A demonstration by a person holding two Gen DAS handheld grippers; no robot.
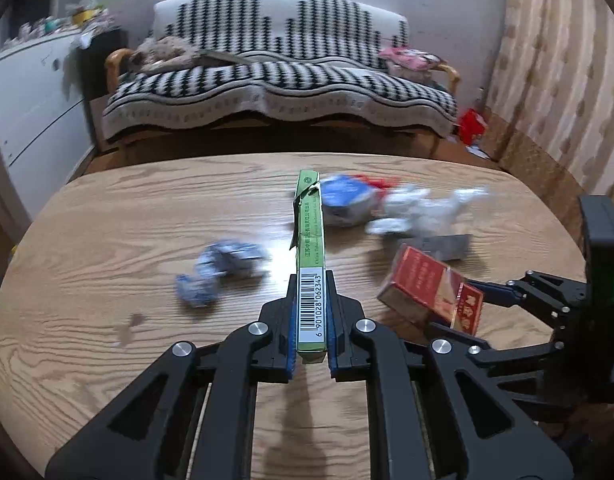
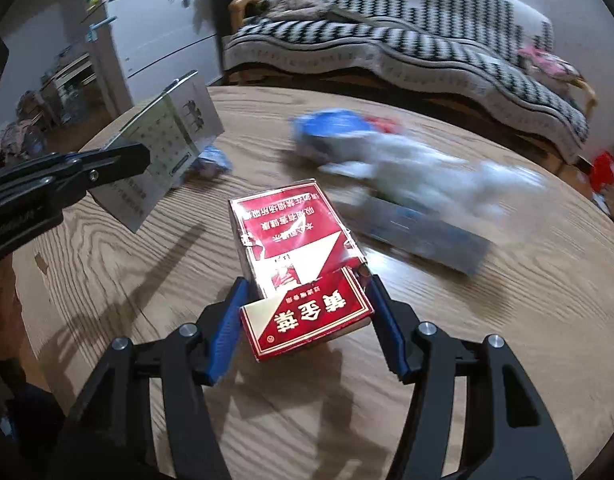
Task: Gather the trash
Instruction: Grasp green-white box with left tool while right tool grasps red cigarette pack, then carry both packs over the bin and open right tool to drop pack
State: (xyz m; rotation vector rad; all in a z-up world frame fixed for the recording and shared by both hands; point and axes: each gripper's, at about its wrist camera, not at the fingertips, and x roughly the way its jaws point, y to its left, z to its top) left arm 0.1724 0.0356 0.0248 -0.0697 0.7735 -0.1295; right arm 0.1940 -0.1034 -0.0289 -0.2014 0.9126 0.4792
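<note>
Clamping my left gripper [image 1: 311, 320] on the green box [image 1: 310, 264]; right gripper [image 2: 307, 320] grips the red pack [image 2: 295, 248] — both above the table [image 1: 107, 220].

Green carton [image 1: 311, 264]: barcode number 6 901028 062343 on its narrow side, small Chinese print above it, too blurred to read. Red cigarette pack [image 2: 303, 280]: gold characters 黄金 plus a third on the flip lid, upside down.

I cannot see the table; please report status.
Left tongs shut on green box. Right tongs grip red pack. Crumpled wrappers remain on table.
</note>
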